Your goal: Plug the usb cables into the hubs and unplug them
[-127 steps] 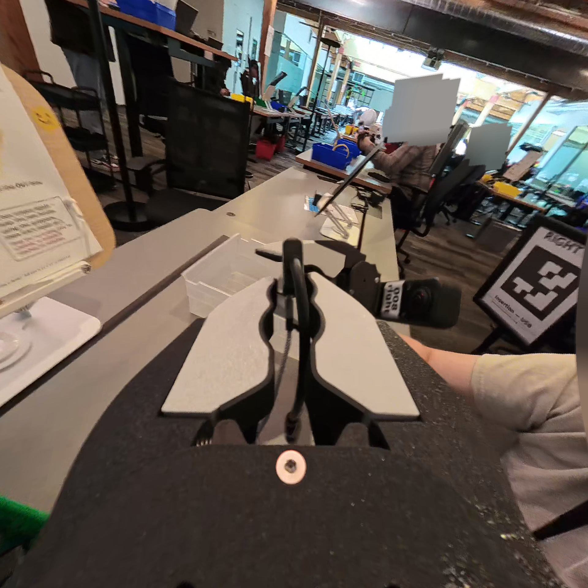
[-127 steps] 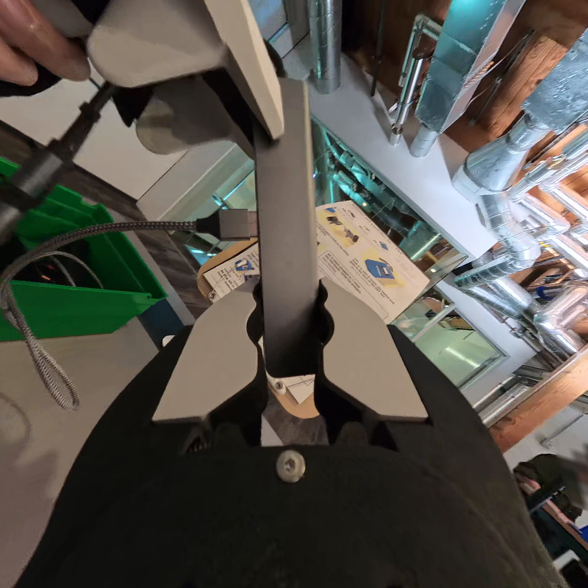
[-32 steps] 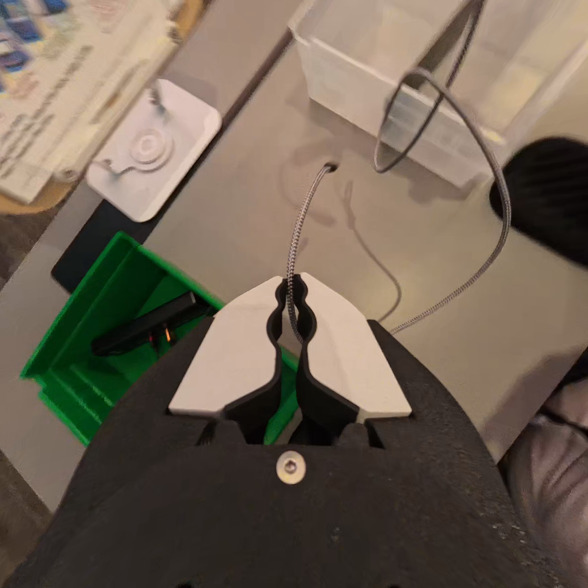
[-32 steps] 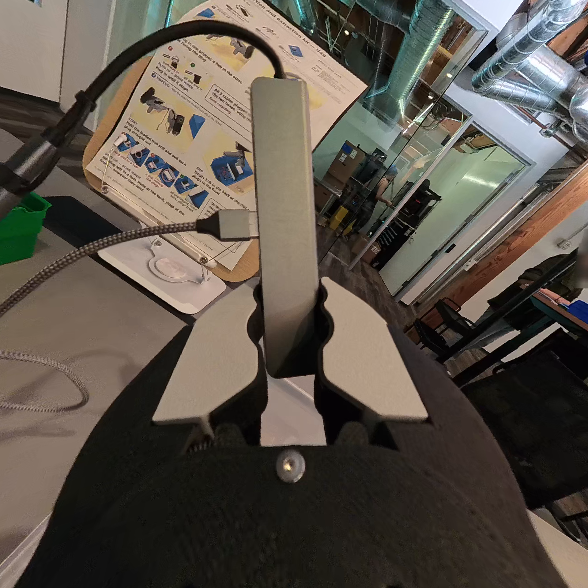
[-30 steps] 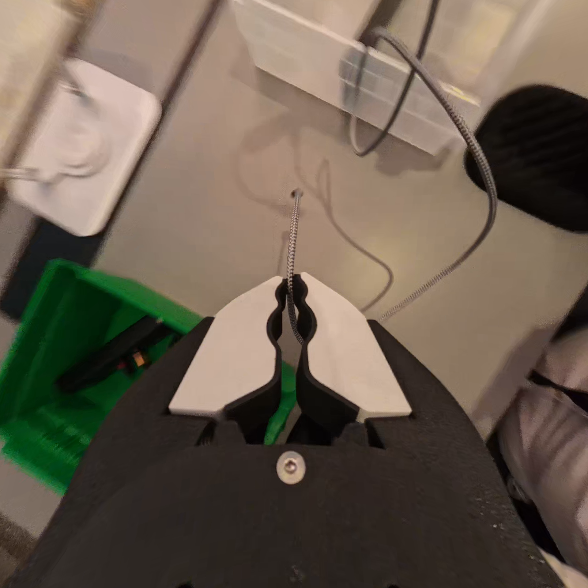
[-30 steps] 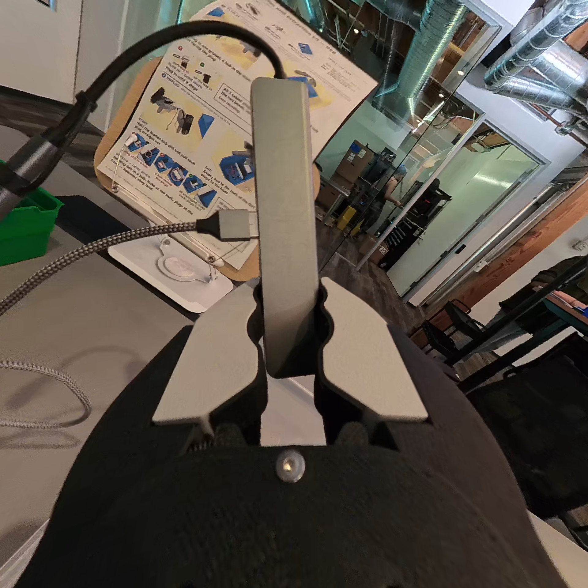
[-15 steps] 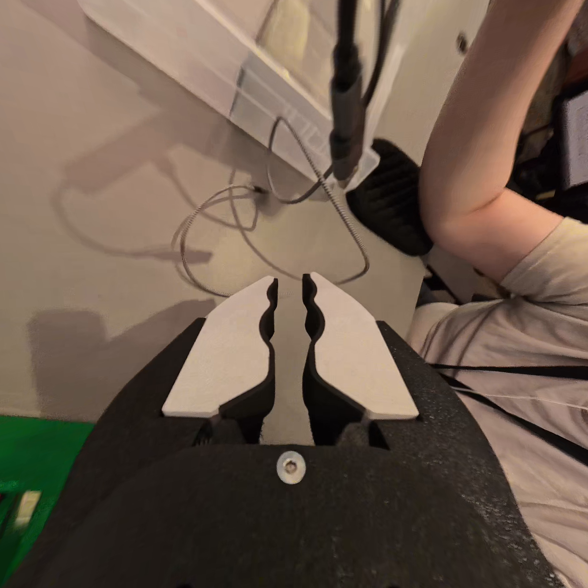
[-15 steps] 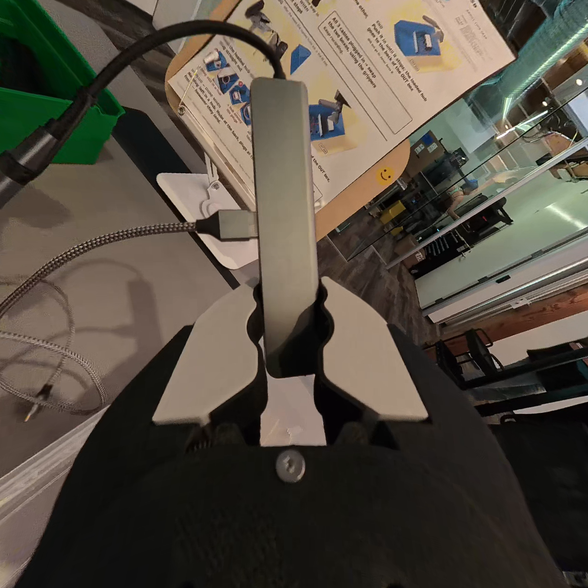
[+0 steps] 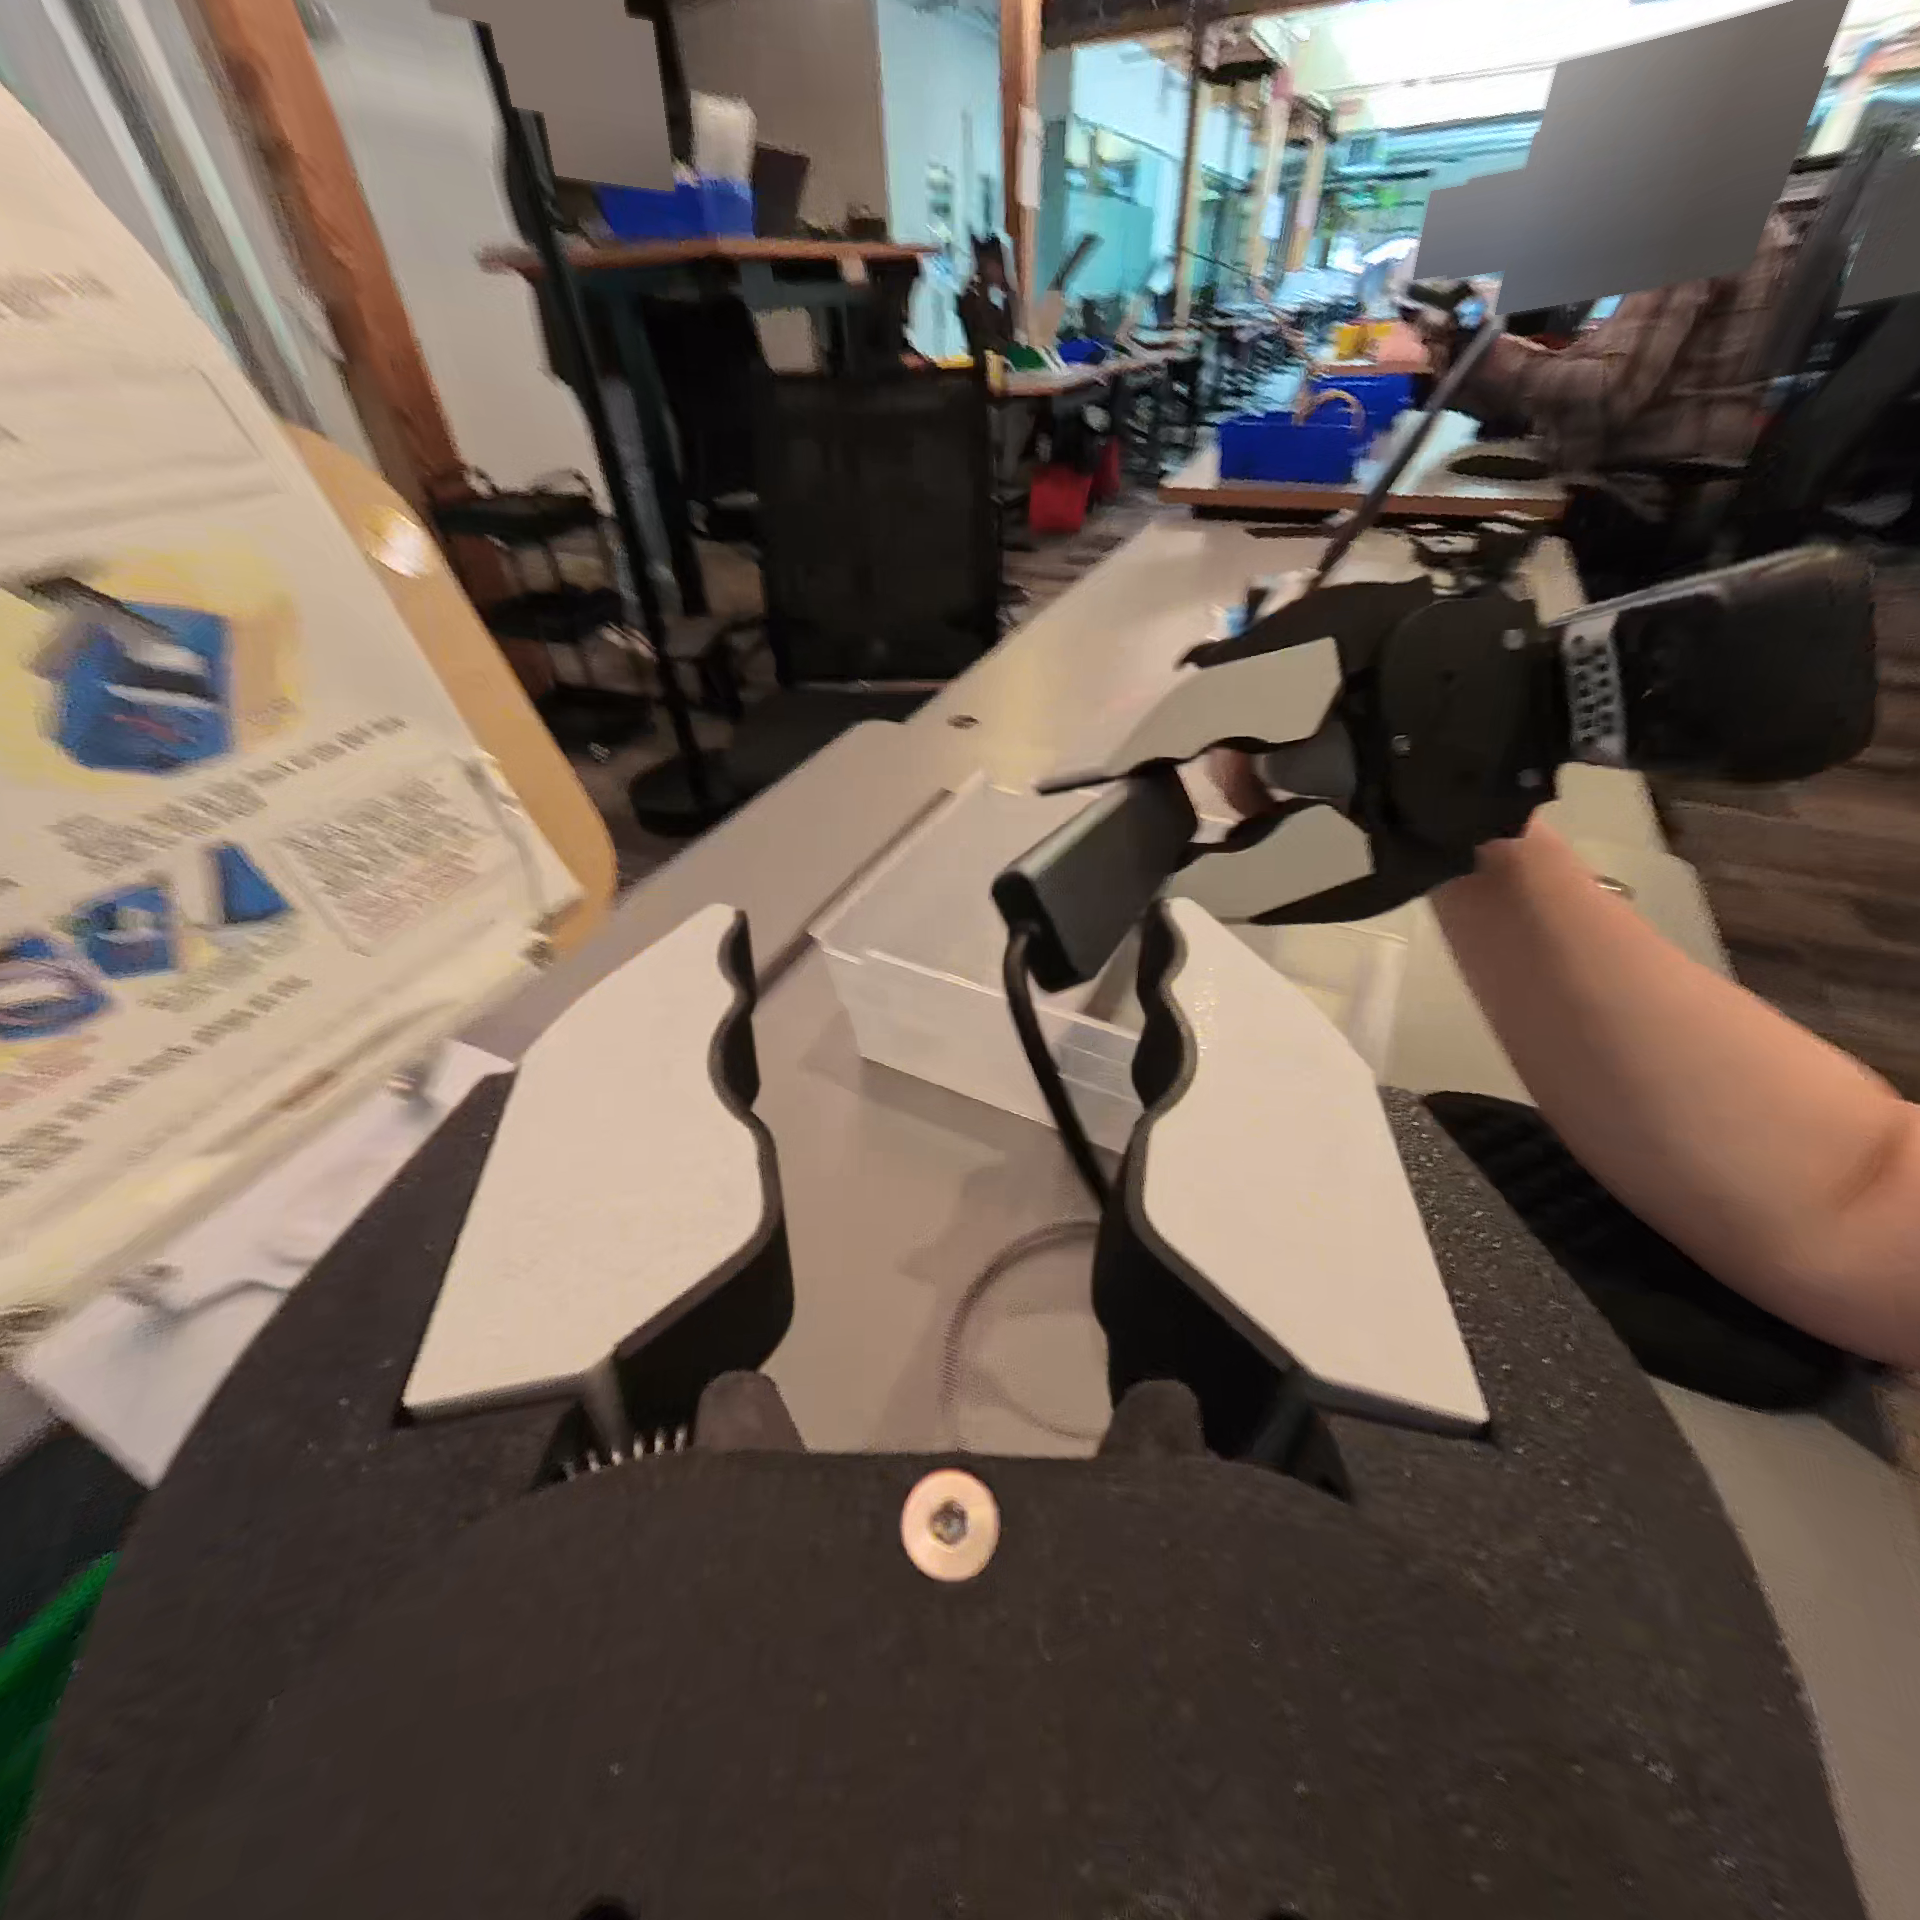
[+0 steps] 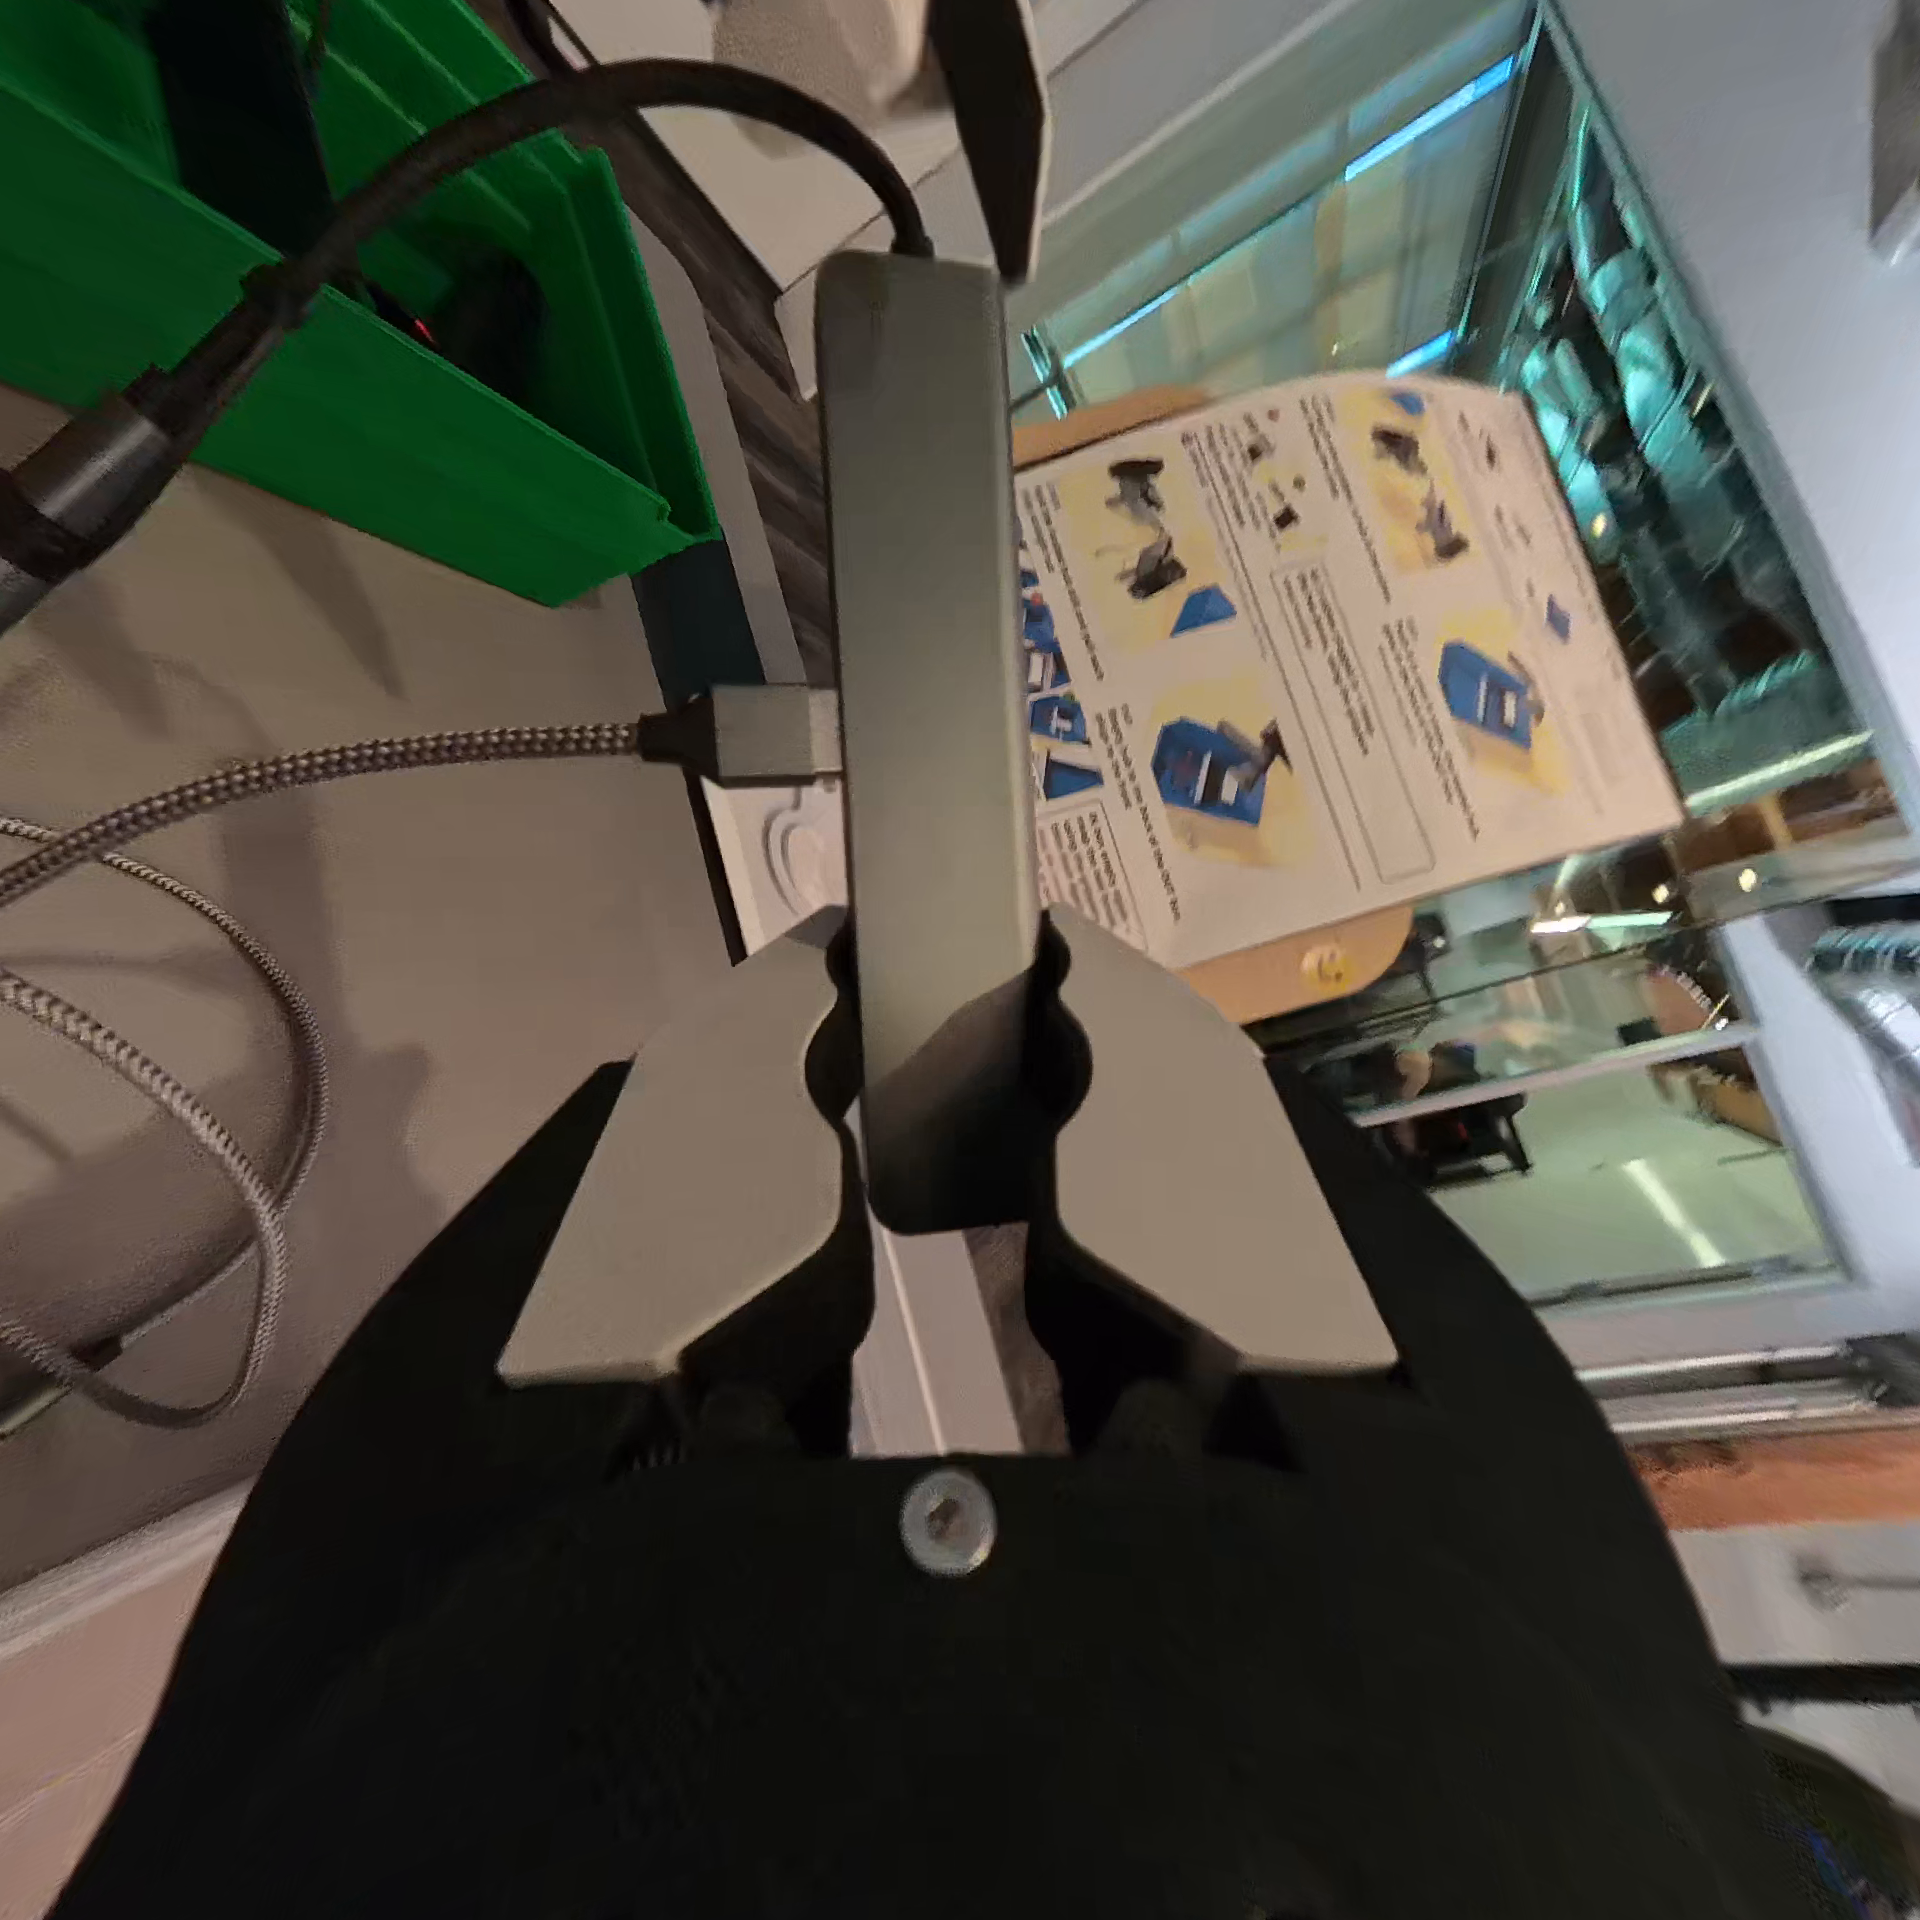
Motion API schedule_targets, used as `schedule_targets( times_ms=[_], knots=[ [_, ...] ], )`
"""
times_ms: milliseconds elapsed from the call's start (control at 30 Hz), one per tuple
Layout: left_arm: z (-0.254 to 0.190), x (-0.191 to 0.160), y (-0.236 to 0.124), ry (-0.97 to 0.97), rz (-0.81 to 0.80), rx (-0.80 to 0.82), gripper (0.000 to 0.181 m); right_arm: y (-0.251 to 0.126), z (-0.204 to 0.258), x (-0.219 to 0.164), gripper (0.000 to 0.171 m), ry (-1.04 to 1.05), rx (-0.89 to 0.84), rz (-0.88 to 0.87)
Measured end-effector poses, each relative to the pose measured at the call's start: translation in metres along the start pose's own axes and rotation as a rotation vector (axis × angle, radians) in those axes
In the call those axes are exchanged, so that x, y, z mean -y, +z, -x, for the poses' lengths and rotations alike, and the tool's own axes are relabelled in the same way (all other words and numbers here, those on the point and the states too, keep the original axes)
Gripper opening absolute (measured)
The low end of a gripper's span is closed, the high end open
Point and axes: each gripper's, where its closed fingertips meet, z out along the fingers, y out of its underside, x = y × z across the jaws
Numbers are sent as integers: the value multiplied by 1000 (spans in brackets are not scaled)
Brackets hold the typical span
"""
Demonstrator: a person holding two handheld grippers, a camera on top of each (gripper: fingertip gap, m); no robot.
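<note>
My right gripper (image 10: 940, 971) pinches the lower end of a slim grey USB hub (image 10: 920, 665). A braided cable (image 10: 312, 769) is plugged into the hub's left side and loops on the grey table (image 10: 468, 935). My left gripper (image 9: 945, 987) is spread wide and empty. A clear plastic bin (image 9: 935, 935) sits beyond it; I cannot see its contents. A green bin (image 10: 395, 416) holds a dark device.

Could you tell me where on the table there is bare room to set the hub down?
The grey table is bare between the clear bin and the white stand base. The side nearer the green bin is crowded with loops of braided cable.
</note>
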Motion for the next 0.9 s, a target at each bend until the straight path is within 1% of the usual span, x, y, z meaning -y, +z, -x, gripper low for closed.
schedule_targets(
  times_ms=[100, 200, 233, 267, 333, 433, 533, 633, 767, 900],
  knots=[
    [-16, -18, 10, -110, 91, -157, 74, 6, 10, 20, 31, -100, -12, -61],
    [-29, -34, 15, -162, 164, -297, 52, 10, 17, 30, 31, -175, -20, -95],
    [-34, -38, 15, -178, 180, -343, 41, 12, 19, 28, 31, -193, -18, -84],
    [-40, -41, 15, -193, 193, -395, 25, 14, 20, 27, 31, -202, -17, -77],
    [-44, -44, 19, -240, 204, -433, 14, 17, 21, 28, 31, -217, -29, -82],
    [-36, -44, 24, -260, 176, -402, 11, 20, 15, 23, 32, -254, -89, -50],
    [-29, -35, 21, -287, 113, -397, 10, 19, -8, 29, 41, -219, -261, -64],
    [-25, -16, 11, -380, 11, -438, 10, 11, -27, 43, 43, -161, -435, -142],
    [-22, 0, -1, -511, -74, -501, 10, 2, -35, 60, 42, -178, -657, -190],
    [-14, 14, -10, -573, -174, -502, 10, -12, -45, 68, 42, -156, -801, -194]
  ],
)
